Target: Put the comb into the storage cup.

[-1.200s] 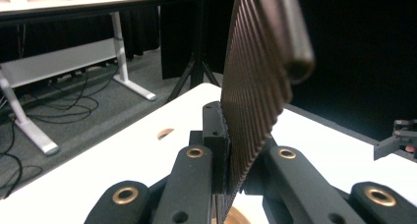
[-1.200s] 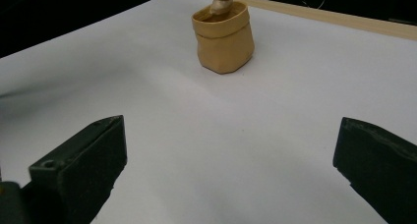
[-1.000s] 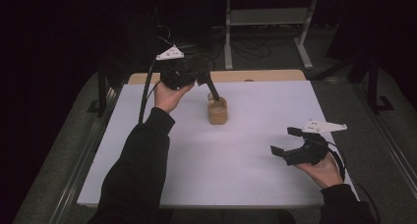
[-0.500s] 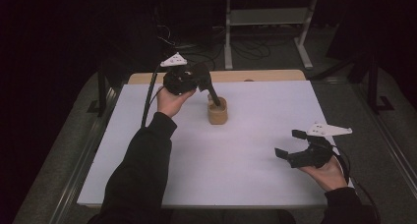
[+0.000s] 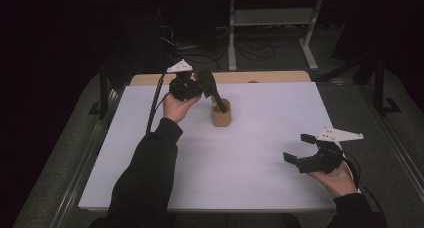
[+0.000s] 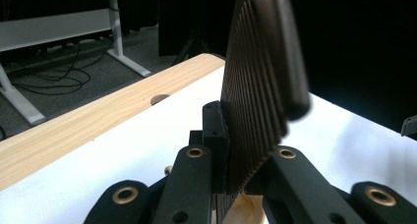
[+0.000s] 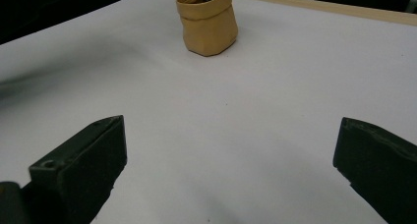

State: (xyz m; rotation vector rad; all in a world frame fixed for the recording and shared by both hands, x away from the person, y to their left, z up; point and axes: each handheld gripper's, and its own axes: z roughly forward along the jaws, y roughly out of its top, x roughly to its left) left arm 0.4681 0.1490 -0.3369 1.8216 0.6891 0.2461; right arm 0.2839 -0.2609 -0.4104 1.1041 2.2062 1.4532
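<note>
Your left gripper (image 5: 216, 99) sat at the table's (image 5: 250, 178) far left-centre, jaws clamped tight on a dark ribbed comb (image 6: 255, 96). The comb angled down w/ its lower end inside the small tan pouch (image 5: 221, 115), which stood upright on the white sheet, just right of your left hand (image 5: 176, 107). Well apart, at the near right edge, your right gripper (image 5: 299, 149) hovered low over the sheet, jaws wide, nothing btwn them, pointing toward the pouch.
</note>
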